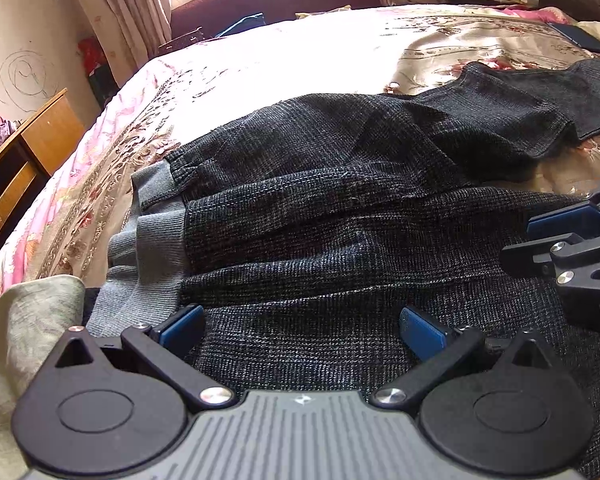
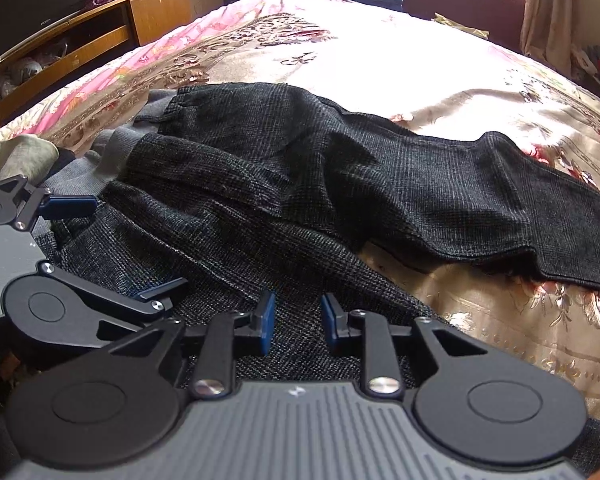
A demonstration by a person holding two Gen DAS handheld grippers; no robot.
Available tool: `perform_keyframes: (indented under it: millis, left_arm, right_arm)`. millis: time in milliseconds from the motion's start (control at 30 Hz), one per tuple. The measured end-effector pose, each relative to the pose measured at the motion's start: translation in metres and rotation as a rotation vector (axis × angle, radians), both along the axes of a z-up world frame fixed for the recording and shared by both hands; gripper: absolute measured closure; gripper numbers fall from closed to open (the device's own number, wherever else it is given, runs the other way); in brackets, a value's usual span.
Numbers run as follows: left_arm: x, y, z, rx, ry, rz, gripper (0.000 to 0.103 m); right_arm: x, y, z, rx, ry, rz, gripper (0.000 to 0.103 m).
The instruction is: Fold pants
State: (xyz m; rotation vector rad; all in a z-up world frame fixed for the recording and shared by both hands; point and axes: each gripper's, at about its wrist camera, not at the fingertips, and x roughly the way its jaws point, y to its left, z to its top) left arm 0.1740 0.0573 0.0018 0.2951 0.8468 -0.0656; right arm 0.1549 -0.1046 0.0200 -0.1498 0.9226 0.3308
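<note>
1. The dark checked pants (image 1: pixel 340 208) lie spread on the bed (image 1: pixel 300 52), on its flowery bedspread. The grey waistband (image 1: pixel 152 236) is toward the left side of my left view, and the legs (image 2: pixel 480 200) run away to the right, one leg bent and partly over the other.

2. My left gripper (image 1: pixel 302 326) hangs just above the near edge of the cloth, beside the waistband. Its blue fingers (image 1: pixel 182 326) stand wide apart, and nothing is between them except the fabric that lies below.

3. My right gripper (image 2: pixel 296 326) is close on the right of the left one, over the near side of the pants. Its fingers (image 2: pixel 266 322) are narrow, with only a small gap. I see cloth under the gap, but I cannot tell if the pads pinch it; I judge they do not hold it yet.

4. I judge the step is the beginning of the fold: both grippers come to the near edge to take it.

5. The next move calls for lowering both grippers to the cloth, closing each on the near edge, and then carrying this edge over to the far side, so one leg lies on the other.

6. The cloth is wrinkled and in layers here, so I must catch all the layers and not only the upper one.
</note>
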Motion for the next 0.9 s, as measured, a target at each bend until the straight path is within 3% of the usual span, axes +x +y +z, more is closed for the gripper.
perform_keyframes:
  millis: [700,900]
  left_arm:
    - [0.002,-0.002,0.005,0.034,0.002,-0.022,0.0]
    - [0.012,0.011,0.029,0.062,-0.061,-0.091,0.0]
  right_arm:
    - [0.001,-0.01,0.01,0.006,-0.019,0.011,0.071]
    - [0.017,-0.015,0.02,-0.029,-0.06,0.069,0.068]
